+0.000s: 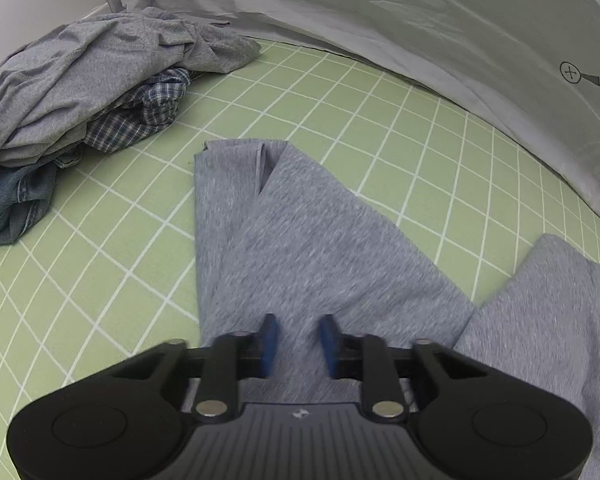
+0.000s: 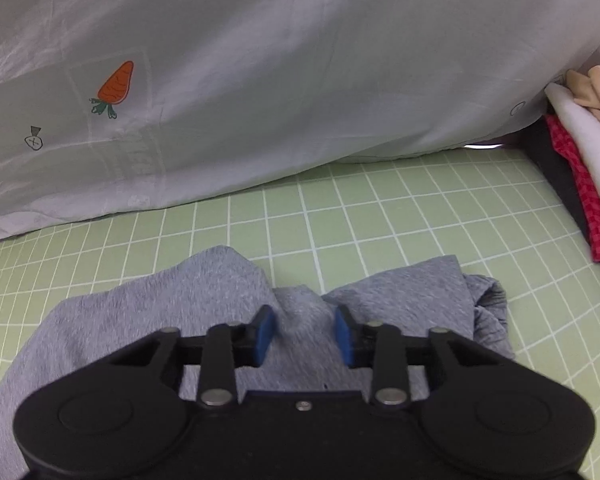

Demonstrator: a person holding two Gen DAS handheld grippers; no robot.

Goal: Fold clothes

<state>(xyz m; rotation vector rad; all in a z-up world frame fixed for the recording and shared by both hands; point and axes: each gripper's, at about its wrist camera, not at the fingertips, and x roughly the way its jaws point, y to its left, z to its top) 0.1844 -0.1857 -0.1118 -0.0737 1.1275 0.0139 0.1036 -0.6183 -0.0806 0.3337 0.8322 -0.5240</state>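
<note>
Two grippers hang over one grey garment (image 1: 300, 240) that lies spread on the green gridded surface (image 1: 120, 208). The left gripper (image 1: 299, 336) has its jaws released, the blue pads standing apart with grey cloth showing in the gap below them and neither pad pressing on it. The right gripper (image 2: 305, 328) is the same: jaws parted, nothing pinched, the garment's cloth under the gap.

In the left wrist view the garment runs away from the jaws as a long folded strip, one layer laid slantwise over another, and a second grey part spreads to the right. In the right wrist view its far edge forms two humps with a dip between them, and a bunched bit sits at the right end.

Farther off on the left, a loose pile of clothes (image 1: 80, 80) holds a grey top, a plaid piece and denim. A stack of clothes (image 2: 580, 152), red, white and beige, lies at the right edge. Behind everything hangs a white sheet (image 2: 260, 60) with a printed carrot (image 2: 116, 84).
</note>
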